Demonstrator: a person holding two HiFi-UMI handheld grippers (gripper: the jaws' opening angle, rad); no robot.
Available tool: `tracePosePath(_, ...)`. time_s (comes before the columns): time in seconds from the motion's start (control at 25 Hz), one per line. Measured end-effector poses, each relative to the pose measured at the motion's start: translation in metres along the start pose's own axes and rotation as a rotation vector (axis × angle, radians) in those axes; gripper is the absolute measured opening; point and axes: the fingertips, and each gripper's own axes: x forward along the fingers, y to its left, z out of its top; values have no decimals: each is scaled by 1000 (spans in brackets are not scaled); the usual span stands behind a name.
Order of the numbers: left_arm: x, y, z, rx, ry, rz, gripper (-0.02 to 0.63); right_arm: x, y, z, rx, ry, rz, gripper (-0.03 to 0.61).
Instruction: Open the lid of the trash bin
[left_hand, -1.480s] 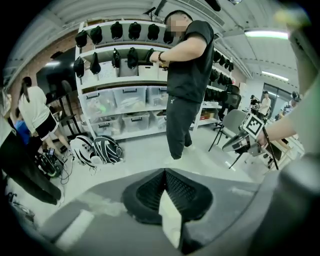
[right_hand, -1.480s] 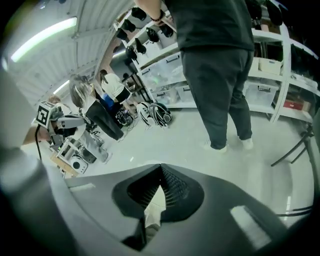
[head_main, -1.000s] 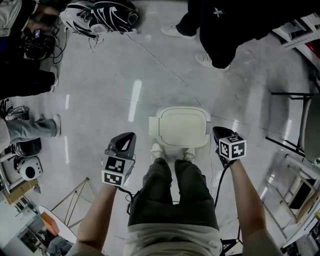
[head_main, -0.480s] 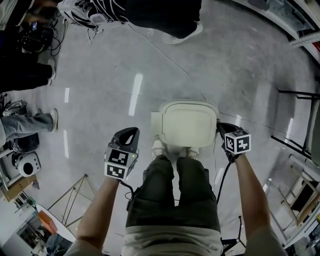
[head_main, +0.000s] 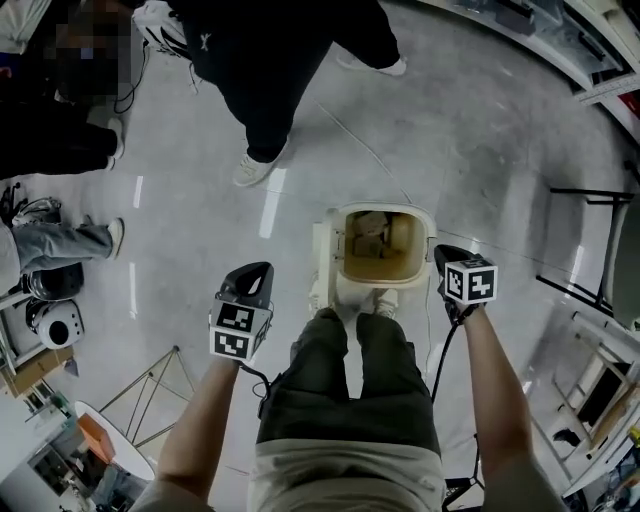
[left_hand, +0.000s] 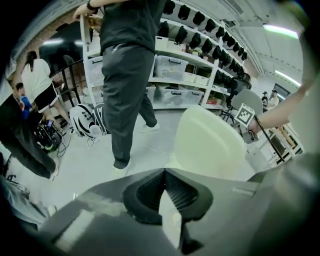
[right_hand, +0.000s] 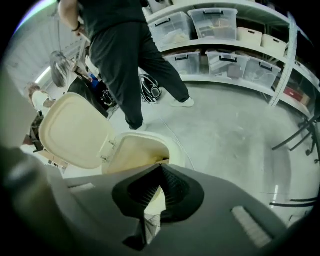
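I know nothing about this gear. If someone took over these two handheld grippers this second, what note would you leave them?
Left gripper: jaws shut, holding nothing, left of the trash bin and apart from it.
Right gripper: jaws shut, empty, close beside the bin's right rim; I cannot tell whether it touches.
Lid: standing upright on its hinge at the bin's left side, with the opening exposed.
Done: the lid is open.
Left: nothing of the opening itself; probably best to hold both grippers clear of the lid.

No legible text, brand or number anywhere.
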Motion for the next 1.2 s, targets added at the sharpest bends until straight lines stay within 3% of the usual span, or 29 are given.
tracePosePath(0.36, -77, -21, 76, 23, -116, -15, 2, -120, 61, 67, -22, -150, 21, 5)
tracePosePath(0.52, -117, -33, 114, 60, -164, -20, 2, -186, 88, 99, -54, -264, 13, 3)
tracePosePath(0.68, -170, -40, 170, 155, -302, 40, 3, -254, 120, 131, -85, -385, 27, 3)
tracePosePath(0.8, -205, -54, 211, 225, -374, 35, 3, -301, 145, 156, -89, -474, 63, 3)
tracePosePath(1.2, -315, -81, 318, 331, -585, 27, 2, -457, 217, 230, -170, -774, 131, 3)
